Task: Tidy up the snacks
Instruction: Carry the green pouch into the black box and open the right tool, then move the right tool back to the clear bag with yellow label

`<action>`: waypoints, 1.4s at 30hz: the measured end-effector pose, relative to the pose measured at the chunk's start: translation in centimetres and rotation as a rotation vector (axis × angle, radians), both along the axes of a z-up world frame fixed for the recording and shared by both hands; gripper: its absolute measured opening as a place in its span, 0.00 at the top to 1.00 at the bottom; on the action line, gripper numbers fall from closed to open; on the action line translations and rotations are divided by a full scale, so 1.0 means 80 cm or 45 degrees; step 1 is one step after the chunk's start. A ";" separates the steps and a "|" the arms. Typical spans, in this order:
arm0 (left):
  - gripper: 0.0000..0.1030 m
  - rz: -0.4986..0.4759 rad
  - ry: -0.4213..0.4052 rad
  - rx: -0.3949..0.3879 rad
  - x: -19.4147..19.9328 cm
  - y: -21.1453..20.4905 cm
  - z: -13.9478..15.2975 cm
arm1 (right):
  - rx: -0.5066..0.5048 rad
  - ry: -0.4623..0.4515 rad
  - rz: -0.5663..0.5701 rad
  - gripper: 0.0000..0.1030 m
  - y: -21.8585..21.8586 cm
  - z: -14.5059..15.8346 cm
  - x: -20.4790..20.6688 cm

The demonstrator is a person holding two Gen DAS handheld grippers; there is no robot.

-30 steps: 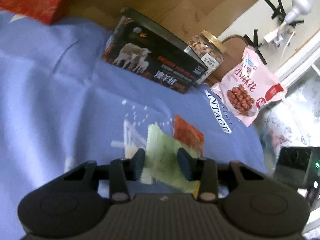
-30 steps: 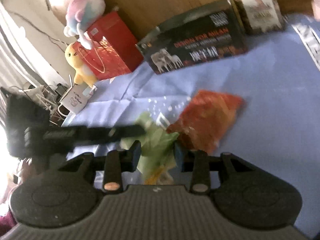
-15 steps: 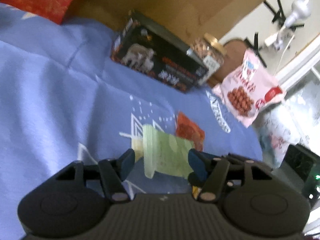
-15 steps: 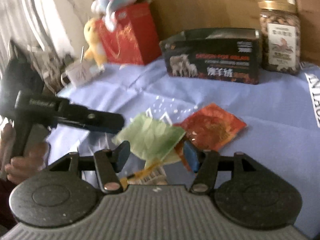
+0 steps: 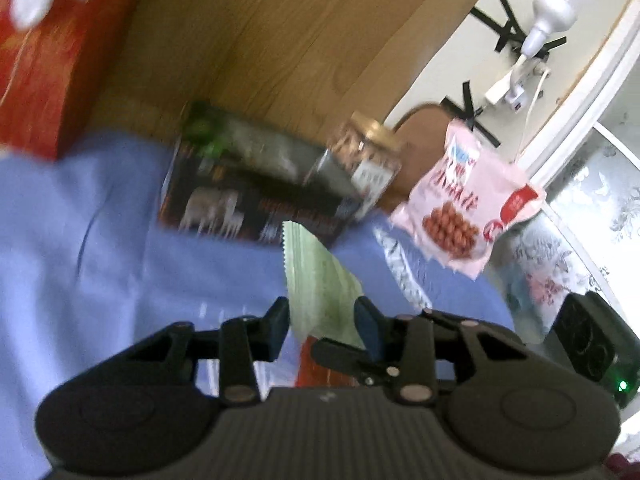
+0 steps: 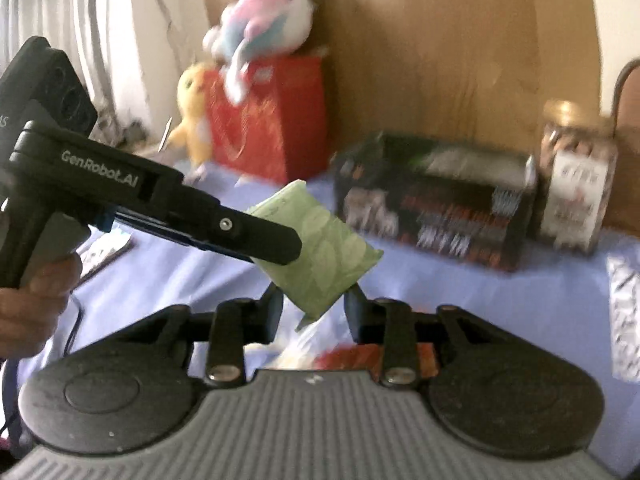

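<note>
**Operator:** Above the blue cloth [image 6: 460,292], I've got the green snack packet [image 6: 320,256] off the table, with the left gripper [image 5: 322,322] clamped on it. Its jaws are closing, and the right wrist view shows its finger [image 6: 256,236] pressed across the packet's near end.

**Second:** And the right gripper [image 6: 312,308]?

**Operator:** Closing too. The packet's lower corner hangs between its jaws, but I can't tell whether the pads actually touch it.

**Second:** Which way does the packet lie?

**Operator:** In the left wrist view its long axis runs straight ahead from the left jaws, toward the black box [image 5: 256,204] at the back. So the left hand is the nearer one and carries it. A red packet [image 5: 324,364] sits on the cloth below both grippers.

**Second:** Where next?

**Operator:** My guess: to the back row, beside the box, nut jar [image 6: 576,176] and pink bag [image 5: 464,208].
</note>
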State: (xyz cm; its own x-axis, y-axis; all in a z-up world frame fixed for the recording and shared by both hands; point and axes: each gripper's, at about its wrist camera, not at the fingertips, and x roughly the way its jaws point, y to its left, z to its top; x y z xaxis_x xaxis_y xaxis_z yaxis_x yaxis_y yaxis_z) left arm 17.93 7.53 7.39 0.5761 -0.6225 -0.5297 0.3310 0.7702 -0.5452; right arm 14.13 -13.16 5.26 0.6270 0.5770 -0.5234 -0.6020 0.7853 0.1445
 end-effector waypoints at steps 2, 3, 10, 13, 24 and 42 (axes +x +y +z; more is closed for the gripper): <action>0.65 0.003 -0.046 0.014 0.020 -0.010 0.010 | 0.019 -0.036 -0.040 0.65 -0.006 0.007 0.017; 0.65 0.006 -0.065 0.020 0.031 -0.015 0.014 | 0.028 -0.052 -0.063 0.65 -0.009 0.010 0.027; 0.64 0.098 -0.119 0.046 0.119 -0.031 0.019 | 0.046 -0.111 -0.166 0.65 -0.011 0.018 0.113; 0.54 0.203 -0.167 0.173 0.143 -0.037 0.014 | 0.041 -0.105 -0.179 0.63 -0.002 0.010 0.146; 0.49 0.307 -0.204 0.298 0.115 -0.042 -0.001 | 0.104 -0.084 -0.222 0.55 -0.029 0.007 0.119; 0.45 0.315 -0.044 0.453 -0.077 -0.043 -0.075 | 0.283 0.272 -0.426 0.54 -0.125 -0.053 -0.071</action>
